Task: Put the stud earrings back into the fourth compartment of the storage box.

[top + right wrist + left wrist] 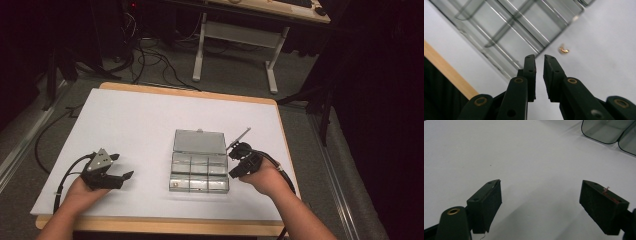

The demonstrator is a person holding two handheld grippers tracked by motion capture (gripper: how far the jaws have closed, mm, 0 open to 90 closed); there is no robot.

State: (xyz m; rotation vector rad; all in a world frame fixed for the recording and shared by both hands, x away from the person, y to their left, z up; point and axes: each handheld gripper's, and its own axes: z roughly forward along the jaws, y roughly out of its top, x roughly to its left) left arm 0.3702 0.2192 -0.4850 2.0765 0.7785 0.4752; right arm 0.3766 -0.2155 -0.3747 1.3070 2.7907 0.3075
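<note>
A clear plastic compartment box (199,172) lies on the white table cover with its lid (199,141) folded back. My right gripper (235,170) hangs just off the box's right side. In the right gripper view its jaws (539,60) stand nearly together with a thin gap and nothing between them, and they aim at the box's edge (506,32). A tiny gold piece (564,50) lies on the cover beside the box. My left gripper (122,167) rests left of the box. Its jaws (541,202) stand wide apart over bare cover, with box corners (609,130) farther off.
A thin grey rod (240,137) slants up by the box's right rear corner. The white cover (140,120) leaves a wooden table edge (287,150) bare on the right. Cables and a desk frame (235,37) stand on the floor beyond.
</note>
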